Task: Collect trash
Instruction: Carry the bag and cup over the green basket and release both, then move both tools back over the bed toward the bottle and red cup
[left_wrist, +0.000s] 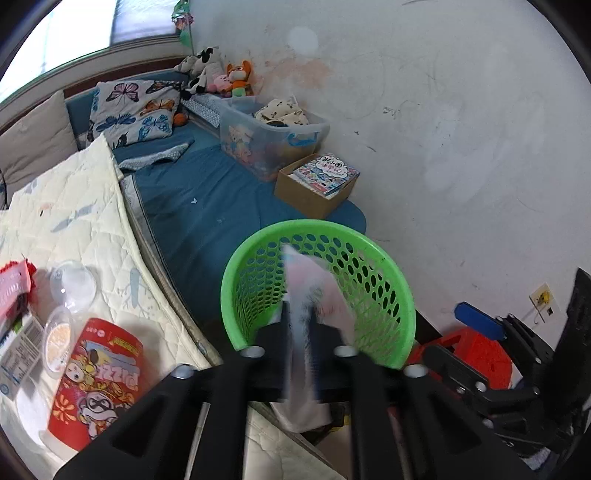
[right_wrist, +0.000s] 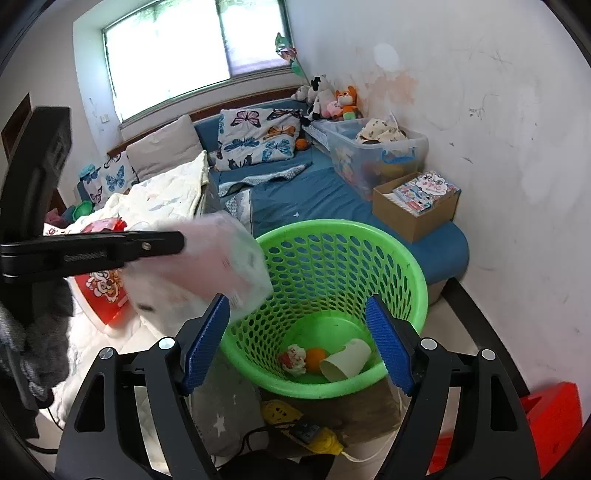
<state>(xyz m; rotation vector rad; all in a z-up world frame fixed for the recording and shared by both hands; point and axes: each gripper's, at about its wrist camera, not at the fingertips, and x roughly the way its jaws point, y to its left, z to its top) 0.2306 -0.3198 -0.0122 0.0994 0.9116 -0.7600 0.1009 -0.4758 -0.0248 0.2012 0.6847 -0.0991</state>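
Each of the tongs is built from matte black angular plastic arms with triangular cut-outs and silver round-head screws at the pivots. The right tongs (right_wrist: 297, 332) carry blue ribbed pads (right_wrist: 389, 347). The left tongs (left_wrist: 300, 325) show black fingers and raised lettering along one side.

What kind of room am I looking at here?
Most likely a child's bedroom: a bed with butterfly pillows, plush toys lined up against the wall, and a clear bin of toys on the blue mattress.
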